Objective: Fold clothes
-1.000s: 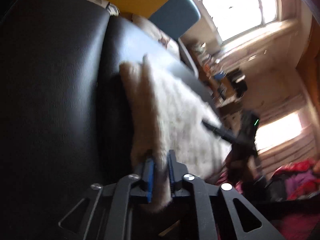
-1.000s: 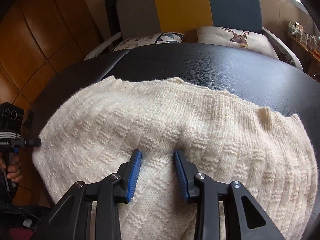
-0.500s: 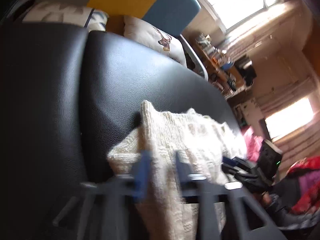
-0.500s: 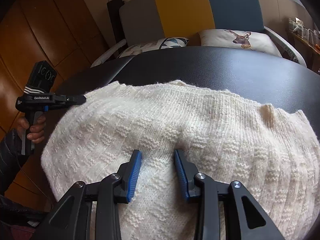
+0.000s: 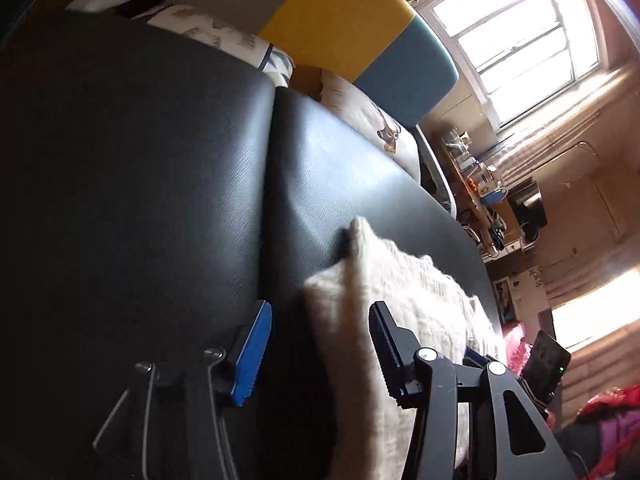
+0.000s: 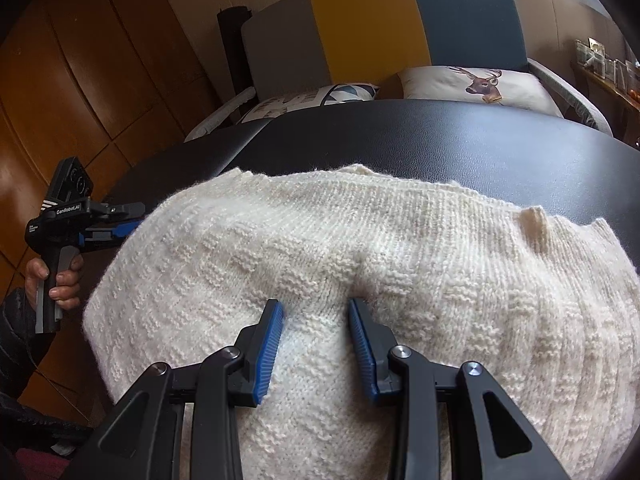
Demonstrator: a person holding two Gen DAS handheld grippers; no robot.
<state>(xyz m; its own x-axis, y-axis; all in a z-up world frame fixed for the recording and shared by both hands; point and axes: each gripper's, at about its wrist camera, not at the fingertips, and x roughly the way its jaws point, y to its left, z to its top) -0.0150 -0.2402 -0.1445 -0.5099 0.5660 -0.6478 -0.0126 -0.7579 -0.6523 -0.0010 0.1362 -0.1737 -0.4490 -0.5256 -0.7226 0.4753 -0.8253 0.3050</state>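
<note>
A cream knitted sweater (image 6: pixel 360 240) lies spread on a black padded table (image 6: pixel 440 140). My right gripper (image 6: pixel 316 344) is shut on a raised pinch of knit at the sweater's near edge, and the fabric puckers just beyond its blue pads (image 6: pixel 270 344). My left gripper (image 5: pixel 318 344) is open, and the sweater's folded corner (image 5: pixel 352 292) stands loose between its fingers. In the right wrist view the left gripper (image 6: pixel 124 220) sits at the sweater's left edge, held by a hand (image 6: pixel 60 280).
Behind the table is a sofa (image 6: pixel 380 28) with a grey, yellow and teal back and a deer pillow (image 6: pixel 480 84). Wooden panelling (image 6: pixel 80 80) stands on the left. A cluttered shelf (image 5: pixel 480 184) and red clothes (image 5: pixel 608 420) lie to the right.
The left gripper was shut on the sweater's edge a second ago. It has opened and let the fabric go. The right gripper has kept its hold and barely moved.
</note>
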